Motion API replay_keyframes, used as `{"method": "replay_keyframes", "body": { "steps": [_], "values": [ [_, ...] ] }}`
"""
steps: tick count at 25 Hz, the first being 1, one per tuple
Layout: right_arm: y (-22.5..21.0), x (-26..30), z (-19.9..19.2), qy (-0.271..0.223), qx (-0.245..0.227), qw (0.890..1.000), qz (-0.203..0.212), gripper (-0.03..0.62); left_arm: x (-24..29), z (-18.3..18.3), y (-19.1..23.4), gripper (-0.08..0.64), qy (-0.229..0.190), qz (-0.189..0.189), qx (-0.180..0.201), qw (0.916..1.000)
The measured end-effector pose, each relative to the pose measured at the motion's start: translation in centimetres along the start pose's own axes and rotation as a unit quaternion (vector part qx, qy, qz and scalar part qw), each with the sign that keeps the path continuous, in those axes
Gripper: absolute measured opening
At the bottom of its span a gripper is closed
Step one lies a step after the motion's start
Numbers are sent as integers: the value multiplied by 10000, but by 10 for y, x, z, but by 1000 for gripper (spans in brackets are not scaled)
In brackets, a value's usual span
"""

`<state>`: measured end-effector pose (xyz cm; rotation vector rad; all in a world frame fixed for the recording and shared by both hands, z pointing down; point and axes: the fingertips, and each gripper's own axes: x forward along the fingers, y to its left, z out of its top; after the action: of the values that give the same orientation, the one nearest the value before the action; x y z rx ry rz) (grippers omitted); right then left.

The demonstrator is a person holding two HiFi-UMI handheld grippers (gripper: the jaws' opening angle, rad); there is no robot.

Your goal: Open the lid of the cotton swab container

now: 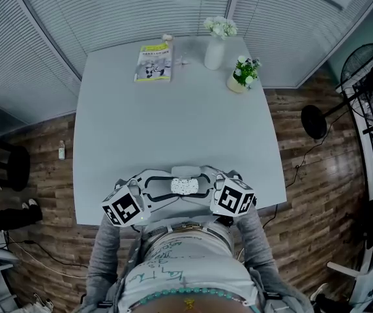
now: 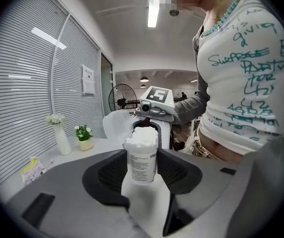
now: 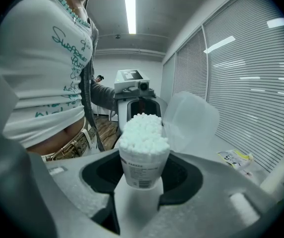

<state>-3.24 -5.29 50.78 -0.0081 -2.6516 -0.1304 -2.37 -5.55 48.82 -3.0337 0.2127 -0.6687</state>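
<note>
While both grippers clasp it from opposite sides, the cotton swab container [image 1: 185,186] stands upright, its long axis vertical and its open mouth facing up, packed with white swab tips. Its translucent lid [image 3: 189,120] is swung back and stands tilted on the side facing the white vase [image 1: 214,52]. The container sits well apart from that vase, at the edge of the grey surface [image 1: 173,122] nearest the person.

The left gripper [image 1: 172,186] comes in from one side with its fingers [image 2: 107,175] grasping the container low on its labelled body. The right gripper [image 1: 201,186] faces it from the other side, and its fingers [image 3: 181,175] are likewise clenched on the container's lower part.

A booklet [image 1: 154,62] lies to the left of the vase. A small potted plant [image 1: 244,74] stands just beside the vase, on its right and a little nearer the person.
</note>
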Motion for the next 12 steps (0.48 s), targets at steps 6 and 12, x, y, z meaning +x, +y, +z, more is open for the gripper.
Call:
{"method": "replay_keyframes", "body": {
  "steps": [6, 12],
  "values": [
    [-5, -6, 10, -283, 192, 9993, -166, 212, -6, 15, 2, 186, -531, 69, -300, 9981],
    [-16, -16, 33, -941, 459, 9934, -468, 222, -13, 25, 10, 186, -760, 269, -376, 9960]
  ]
}}
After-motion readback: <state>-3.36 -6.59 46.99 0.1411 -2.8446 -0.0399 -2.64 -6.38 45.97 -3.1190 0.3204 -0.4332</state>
